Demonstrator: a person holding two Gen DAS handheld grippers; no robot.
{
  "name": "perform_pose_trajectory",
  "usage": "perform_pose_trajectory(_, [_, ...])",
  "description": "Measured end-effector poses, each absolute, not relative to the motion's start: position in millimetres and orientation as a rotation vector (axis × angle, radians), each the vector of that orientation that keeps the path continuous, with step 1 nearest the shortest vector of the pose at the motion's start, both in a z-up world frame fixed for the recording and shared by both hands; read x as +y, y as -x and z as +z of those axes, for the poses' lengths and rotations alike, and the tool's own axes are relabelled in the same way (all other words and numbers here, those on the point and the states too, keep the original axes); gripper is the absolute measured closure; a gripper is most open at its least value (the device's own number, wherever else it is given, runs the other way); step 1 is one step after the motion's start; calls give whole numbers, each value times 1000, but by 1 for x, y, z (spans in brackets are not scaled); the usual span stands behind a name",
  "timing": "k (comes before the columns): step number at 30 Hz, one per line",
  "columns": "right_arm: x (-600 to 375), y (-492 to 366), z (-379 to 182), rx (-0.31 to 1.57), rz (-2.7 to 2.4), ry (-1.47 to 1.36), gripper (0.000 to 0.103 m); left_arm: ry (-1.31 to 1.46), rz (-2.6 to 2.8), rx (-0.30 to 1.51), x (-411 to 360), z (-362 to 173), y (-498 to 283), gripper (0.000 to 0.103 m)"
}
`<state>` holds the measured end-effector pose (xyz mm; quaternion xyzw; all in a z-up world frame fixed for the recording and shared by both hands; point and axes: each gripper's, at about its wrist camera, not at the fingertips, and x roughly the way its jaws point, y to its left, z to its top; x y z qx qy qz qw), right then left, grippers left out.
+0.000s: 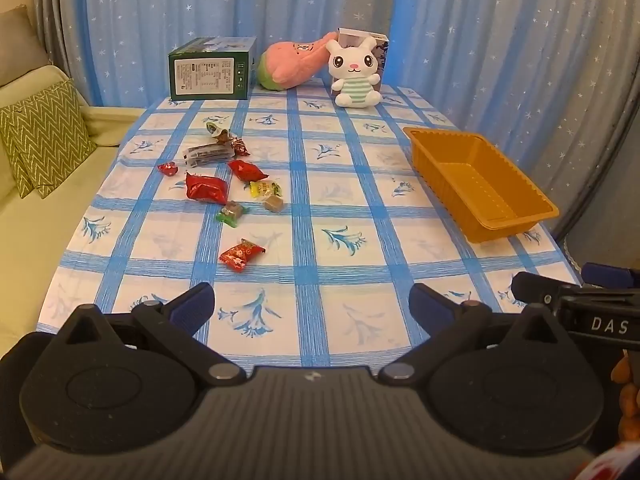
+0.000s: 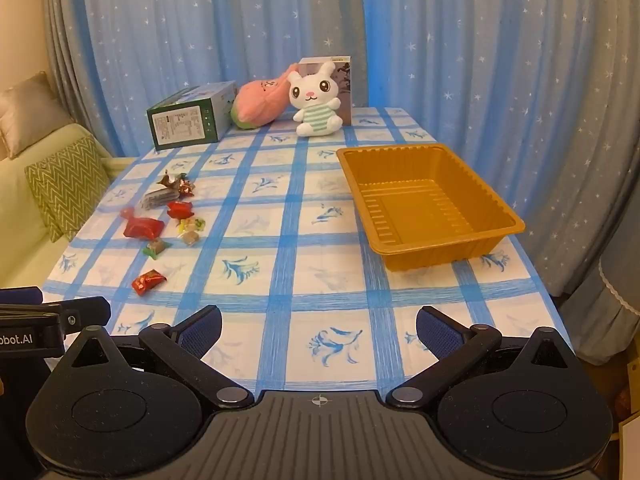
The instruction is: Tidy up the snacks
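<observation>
Both held low over the near edge of the table (image 1: 312,344), side by side, facing the far curtain (image 1: 248,8). Left gripper (image 1: 312,306) spread wide, blue pads far apart, nothing between them; right gripper (image 2: 319,326) likewise wide and holding nothing. Ahead and left of the left gripper, a scatter of wrapped snacks (image 1: 224,184) on the blue-checked cloth: nearest, a red packet (image 1: 241,255) lying alone; beyond it a green-wrapped sweet (image 1: 231,213) and a brown cube (image 1: 274,203) close together; farther on, a yellow-green candy (image 1: 265,189), two puffy red bags (image 1: 205,189), a small red sweet (image 1: 168,169), a clear-wrapped dark bar (image 1: 208,154) and some twisted foil pieces. Ahead and right of both tools, well apart from the sweets, an orange tray (image 2: 476,196) with ribbed walls, holding nothing, sitting straight ahead-right of the right gripper. At the far end, a green box (image 1: 212,68) on its side, a pink plush (image 1: 292,65) leaning beside it, and a white rabbit toy (image 1: 355,73) seated against an upright carton. Off to the left, a sofa with a zigzag cushion (image 1: 44,136).
</observation>
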<state>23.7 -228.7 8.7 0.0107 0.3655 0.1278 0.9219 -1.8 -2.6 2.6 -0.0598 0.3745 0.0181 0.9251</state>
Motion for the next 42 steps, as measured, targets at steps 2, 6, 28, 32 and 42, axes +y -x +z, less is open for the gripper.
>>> perform_pose_trajectory(2, [-229,-24,9,751,262,-21,0,121,36,769,-3,3,2,0])
perform_pose_trajectory(6, [-228,-24,9,751,262,-22,0,120,36,767,-3,3,2,0])
perform_pose_trajectory(28, [-229,-23,10,751,265,-22,0,115,31,762,-6,6,2,0])
perform_pose_trajectory(32, [-229,-23,10,751,264,-24,0,112,29,761,-7,7,2,0])
perform_pose_trajectory(42, [-229,-23,9,752,265,-23,0,112,28,761,-8,7,2,0])
